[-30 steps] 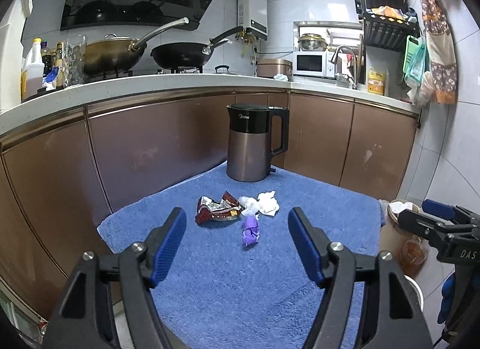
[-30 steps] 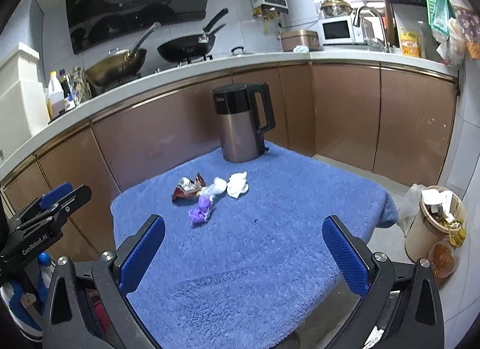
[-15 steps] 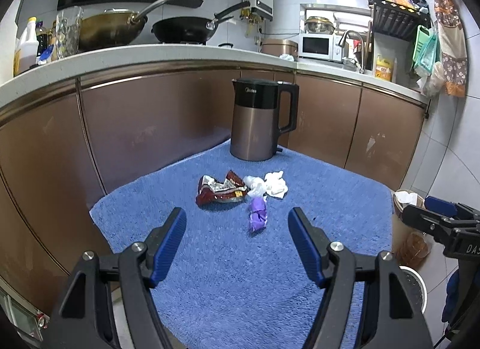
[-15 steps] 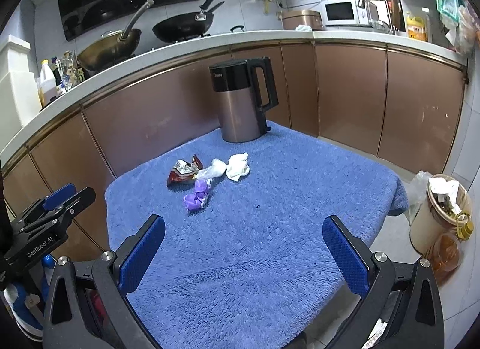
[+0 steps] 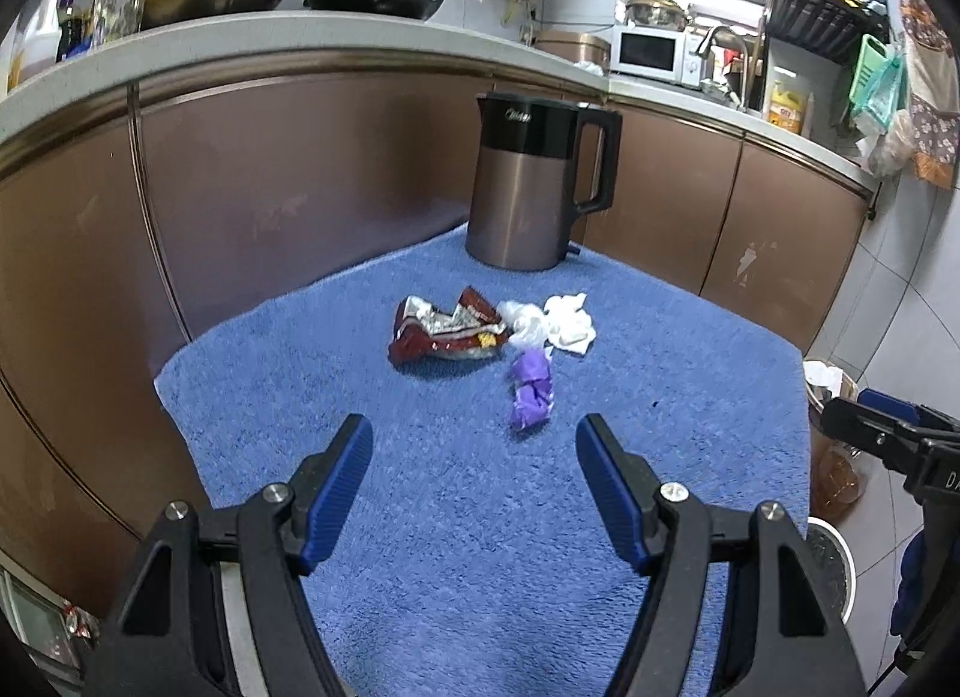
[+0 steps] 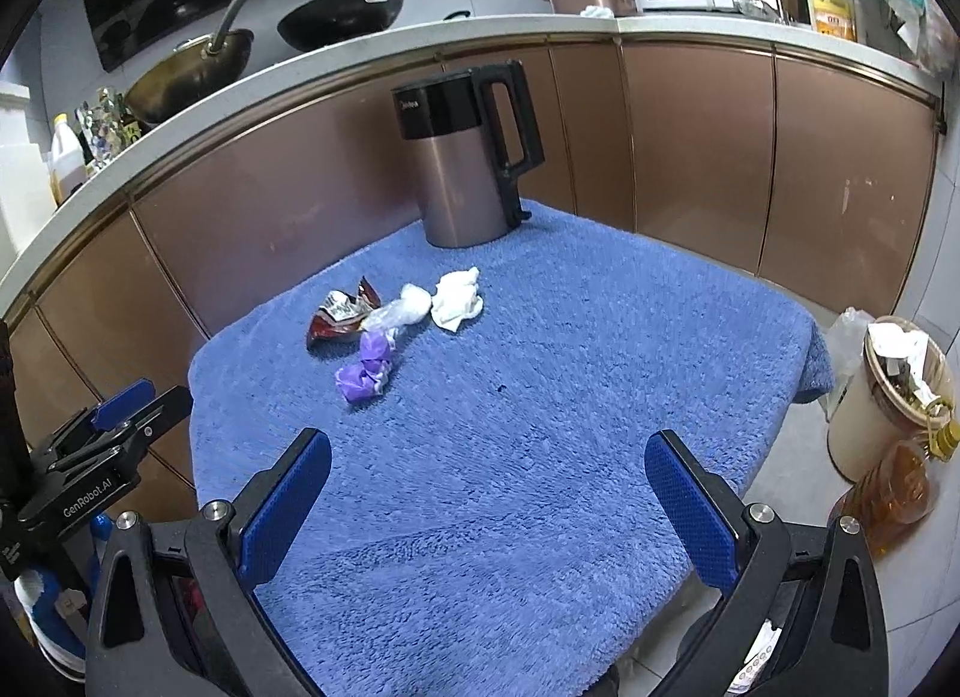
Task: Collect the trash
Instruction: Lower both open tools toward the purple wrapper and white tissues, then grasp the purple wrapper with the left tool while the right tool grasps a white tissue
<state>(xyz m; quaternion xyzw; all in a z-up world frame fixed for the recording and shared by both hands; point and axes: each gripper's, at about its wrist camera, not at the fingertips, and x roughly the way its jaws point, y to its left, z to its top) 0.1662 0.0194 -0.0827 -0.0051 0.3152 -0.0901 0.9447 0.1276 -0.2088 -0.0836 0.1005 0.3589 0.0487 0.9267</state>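
Note:
Several bits of trash lie together on a blue towel-covered table [image 5: 456, 517] [image 6: 540, 427]: a crumpled red snack wrapper [image 5: 441, 331] [image 6: 339, 316], a purple wad [image 5: 531, 388] [image 6: 365, 371], a clear plastic scrap [image 5: 523, 325] [image 6: 402, 310] and a white tissue [image 5: 570, 322] [image 6: 457, 298]. My left gripper [image 5: 474, 457] is open, hovering just short of the purple wad. My right gripper [image 6: 487, 475] is open over bare towel, well to the right of the trash. Each gripper shows at the edge of the other's view.
A brown and black electric kettle [image 5: 531, 181] [image 6: 465, 157] stands at the table's far edge behind the trash. A full waste bin [image 6: 888, 391] and an oil bottle [image 6: 894, 493] sit on the floor to the right. Brown cabinets and a counter with pans run behind.
Both grippers have come forward and down toward the table; the trash and kettle look larger and nearer. Their jaws stay as wide as before.

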